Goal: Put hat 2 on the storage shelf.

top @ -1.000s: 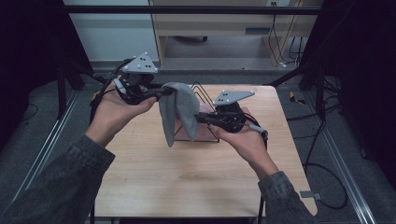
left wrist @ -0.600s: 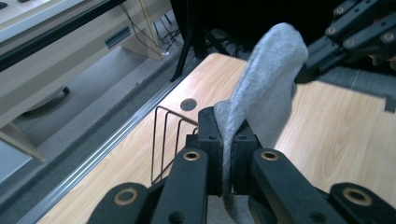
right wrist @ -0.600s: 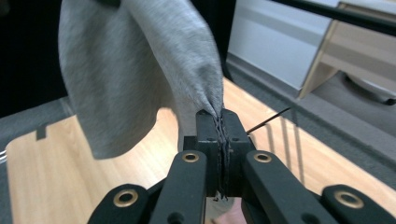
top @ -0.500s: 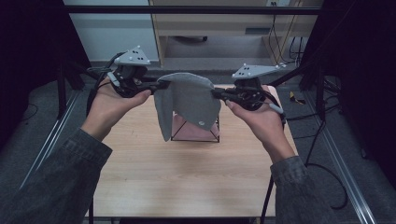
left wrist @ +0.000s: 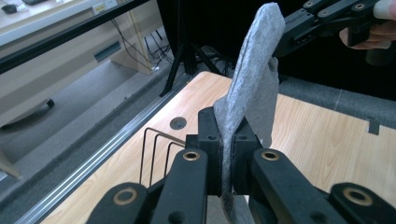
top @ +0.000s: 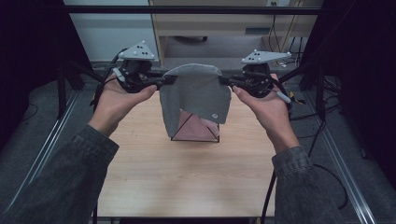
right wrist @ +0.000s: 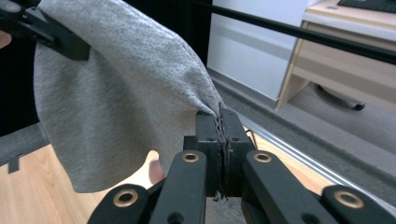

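High view. Grey cloth, one piece, held in the air over the far half of the wooden table, stretched between two hand-held grippers. Left gripper pinches its 9 o'clock edge; right gripper pinches its 3 o'clock edge. Cloth sags to 6 o'clock in loose folds, with a small round mark near the lower right. Behind and below it is a wire rack with a pink panel, standing on the table.

Left gripper view. Jaws closed on a thin fold of the cloth, which rises toward 1 o'clock to the other gripper. Wire rack prongs lie at 9 o'clock, on the table.

Right gripper view. Jaws clamped on the gathered cloth edge; fabric spreads toward 10 o'clock.

Handling, judged: light, soft, limp knit; not fragile or slippery. Holds no shape, so best taken at edges or corners, two points well apart, kept taut.
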`<state>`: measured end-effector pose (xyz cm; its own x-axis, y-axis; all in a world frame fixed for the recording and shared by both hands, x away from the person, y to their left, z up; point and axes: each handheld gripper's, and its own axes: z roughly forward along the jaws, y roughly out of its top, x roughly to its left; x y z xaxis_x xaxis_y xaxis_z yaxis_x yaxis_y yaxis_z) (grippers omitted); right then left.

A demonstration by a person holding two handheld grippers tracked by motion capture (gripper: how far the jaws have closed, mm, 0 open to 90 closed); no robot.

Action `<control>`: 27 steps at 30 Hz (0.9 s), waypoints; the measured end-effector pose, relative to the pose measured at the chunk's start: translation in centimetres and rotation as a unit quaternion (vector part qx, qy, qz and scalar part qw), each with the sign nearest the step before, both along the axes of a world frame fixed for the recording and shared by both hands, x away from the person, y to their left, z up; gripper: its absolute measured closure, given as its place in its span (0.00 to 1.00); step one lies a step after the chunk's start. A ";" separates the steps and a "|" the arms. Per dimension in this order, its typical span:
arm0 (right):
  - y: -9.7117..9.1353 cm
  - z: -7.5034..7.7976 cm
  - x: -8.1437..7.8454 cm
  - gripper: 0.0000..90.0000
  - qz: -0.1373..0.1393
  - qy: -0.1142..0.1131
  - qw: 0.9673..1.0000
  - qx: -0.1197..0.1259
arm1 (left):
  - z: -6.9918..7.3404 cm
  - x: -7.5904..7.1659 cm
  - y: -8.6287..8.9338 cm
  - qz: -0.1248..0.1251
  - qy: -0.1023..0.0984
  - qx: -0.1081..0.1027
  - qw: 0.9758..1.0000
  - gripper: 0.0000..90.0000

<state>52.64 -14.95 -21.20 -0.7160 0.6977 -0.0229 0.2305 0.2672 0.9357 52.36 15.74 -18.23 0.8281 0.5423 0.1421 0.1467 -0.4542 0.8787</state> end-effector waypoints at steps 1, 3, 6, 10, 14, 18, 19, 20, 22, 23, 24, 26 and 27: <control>0.0 0.2 0.0 0.99 -0.001 -0.003 1.000 -0.001 | 0.2 0.0 0.0 0.000 -0.002 0.001 1.000 0.96; -0.1 0.6 -0.1 0.99 -0.005 -0.010 1.000 0.000 | 0.5 -0.1 -0.1 0.000 -0.006 0.001 1.000 0.96; -0.2 1.1 -0.2 0.99 -0.009 -0.018 1.000 0.006 | 1.1 0.2 -0.2 0.001 -0.017 0.001 1.000 0.96; -0.2 1.5 0.2 0.99 -0.014 -0.025 1.000 0.012 | 1.6 1.3 -0.2 0.004 -0.021 -0.005 1.000 0.96; -0.3 1.8 1.1 0.99 -0.023 -0.030 0.999 0.018 | 1.5 2.0 -0.1 0.008 -0.029 -0.015 0.999 0.96; -0.2 1.9 2.0 0.99 -0.031 -0.036 0.999 0.025 | 1.2 3.0 -0.2 0.014 -0.033 -0.011 0.999 0.95; -0.2 1.8 2.3 0.99 -0.034 -0.037 0.998 0.025 | 1.0 3.3 -0.3 0.015 -0.034 -0.011 0.999 0.95; -0.2 1.6 2.6 0.99 -0.038 -0.037 0.998 0.025 | 1.0 3.4 -0.3 0.017 -0.036 -0.012 0.999 0.95; -0.2 1.3 3.2 0.99 -0.042 -0.035 0.998 0.026 | 0.7 3.9 -0.5 0.021 -0.041 -0.015 0.999 0.95; -0.2 1.2 3.4 0.99 -0.045 -0.035 0.998 0.026 | 0.7 4.1 -0.6 0.024 -0.045 -0.017 0.999 0.95; -0.2 1.1 3.7 0.99 -0.048 -0.035 0.998 0.027 | 0.6 4.3 -0.7 0.026 -0.046 -0.019 0.998 0.95; -0.3 1.0 4.0 0.99 -0.051 -0.036 0.998 0.030 | 0.5 4.7 -0.9 0.028 -0.054 -0.014 0.998 0.95; -0.4 0.9 4.3 0.99 -0.051 -0.036 0.998 0.031 | 0.4 5.0 -1.0 0.029 -0.059 -0.010 0.998 0.95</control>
<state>56.99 -15.34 -20.27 -0.6386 0.7691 -0.0264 0.1849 0.1867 0.9649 57.31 14.70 -17.84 0.7740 0.5918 0.2252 0.0673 -0.4305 0.9001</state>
